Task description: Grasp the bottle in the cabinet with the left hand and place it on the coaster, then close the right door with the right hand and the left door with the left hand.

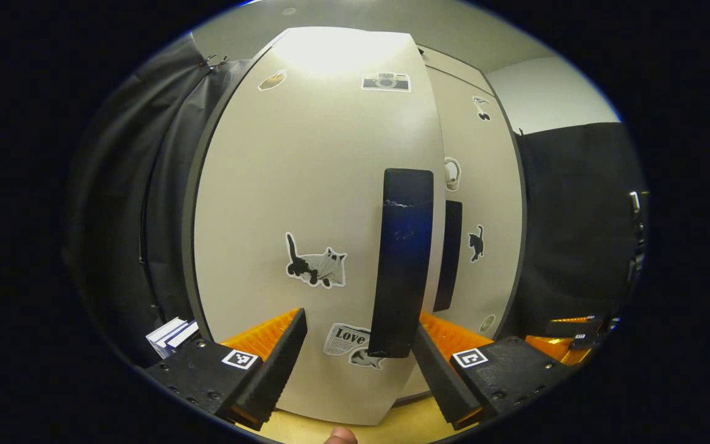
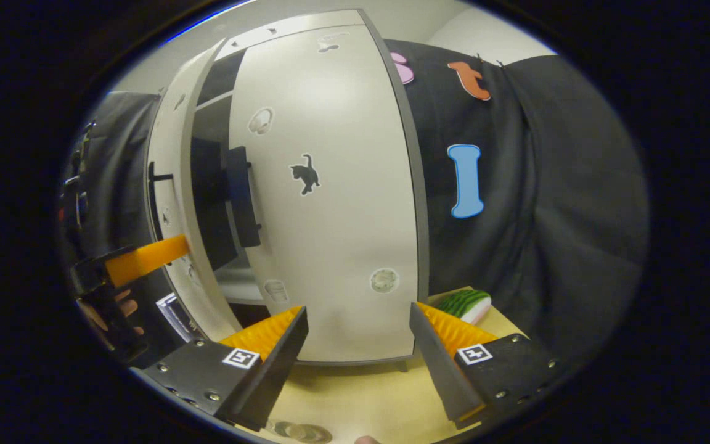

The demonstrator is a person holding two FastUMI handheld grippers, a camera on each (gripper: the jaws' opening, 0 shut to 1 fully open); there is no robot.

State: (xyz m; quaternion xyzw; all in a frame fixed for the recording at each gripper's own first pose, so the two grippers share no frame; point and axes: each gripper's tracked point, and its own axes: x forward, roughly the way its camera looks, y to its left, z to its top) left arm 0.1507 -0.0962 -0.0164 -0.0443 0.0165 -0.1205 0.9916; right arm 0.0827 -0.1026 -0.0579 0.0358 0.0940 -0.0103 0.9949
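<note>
The cabinet's left door, pale with a cat sticker, stands close in front of my left gripper. That gripper is open, and the lower end of the door's black handle lies between its fingers. In the right gripper view the left door is ajar, with a dark gap beside the right door. My right gripper is open just before the right door, nothing between its fingers. A round glassy thing lies at the bottom edge; I cannot tell what it is.
The cabinet stands on a light wooden table. A watermelon-slice object lies right of the cabinet. Blue and white boxes sit left of it. Black cloth hangs on both sides. The right door's handle juts out.
</note>
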